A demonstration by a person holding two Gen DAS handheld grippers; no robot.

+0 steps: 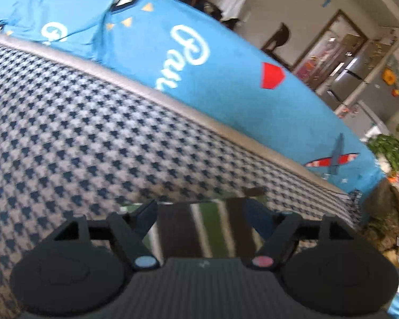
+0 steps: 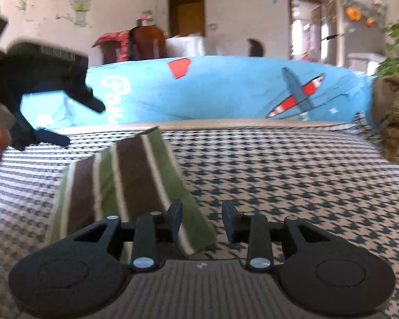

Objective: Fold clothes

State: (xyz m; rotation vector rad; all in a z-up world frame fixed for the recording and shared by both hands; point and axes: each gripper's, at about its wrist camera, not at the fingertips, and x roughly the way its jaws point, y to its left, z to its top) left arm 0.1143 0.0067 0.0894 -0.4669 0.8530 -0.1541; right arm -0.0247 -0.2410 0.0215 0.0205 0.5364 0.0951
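The folded striped cloth lies flat on the checked bed, at ten o'clock from the right gripper, because both grippers' fingers are spread, holding nothing.

A houndstooth cover meets a blue printed sheet behind it (plane motif); chairs stand beyond.

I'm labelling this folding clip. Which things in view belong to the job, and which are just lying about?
Part of the job:
- striped garment, folded on the houndstooth cloth
- left hand-held gripper, open
- right hand-held gripper, open, beside the garment's edge

Just lying about:
- blue printed sheet
- brown furry item
- potted plant
- chairs
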